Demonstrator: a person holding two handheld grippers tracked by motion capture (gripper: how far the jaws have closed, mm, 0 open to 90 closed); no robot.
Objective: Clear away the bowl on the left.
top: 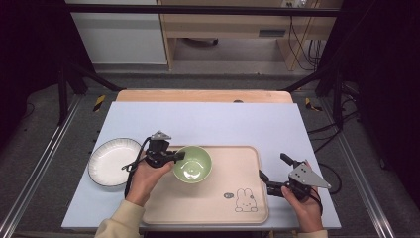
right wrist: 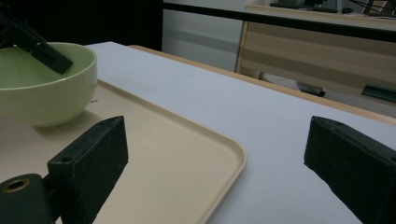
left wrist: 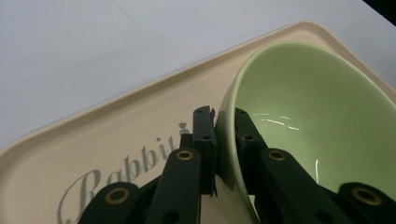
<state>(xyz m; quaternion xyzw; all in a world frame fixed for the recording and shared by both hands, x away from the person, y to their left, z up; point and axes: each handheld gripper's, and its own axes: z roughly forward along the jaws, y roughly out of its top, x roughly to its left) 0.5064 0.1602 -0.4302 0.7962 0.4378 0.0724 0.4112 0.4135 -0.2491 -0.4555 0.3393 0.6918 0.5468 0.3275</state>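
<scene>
The left gripper (top: 179, 155) is clamped on the rim of the green bowl (top: 192, 164), one jaw inside the bowl and the other against its outer wall, as the left gripper view shows with the rim of the bowl (left wrist: 299, 121) pinched between the two black jaws. The person's left hand (top: 147, 177) holds this gripper from the near left, and its cable loops down beside the wrist. The bowl sits at the far left corner of the beige tray (top: 247, 198), and in the right gripper view it appears to rest flat on the tray's surface.

The tray carries a small rabbit drawing (top: 245, 200) near its front right corner and the word "Rabbit" in grey script. To the left of the tray, a white plate (top: 106, 161) with a dark rim lies on the tabletop (top: 208, 124), just beside the left hand.

The right gripper (top: 274, 168) is released, with its jaws spread wide and nothing between them. It hovers at the right edge of the tray, held by the right hand (top: 303, 204), well apart from the bowl.
</scene>
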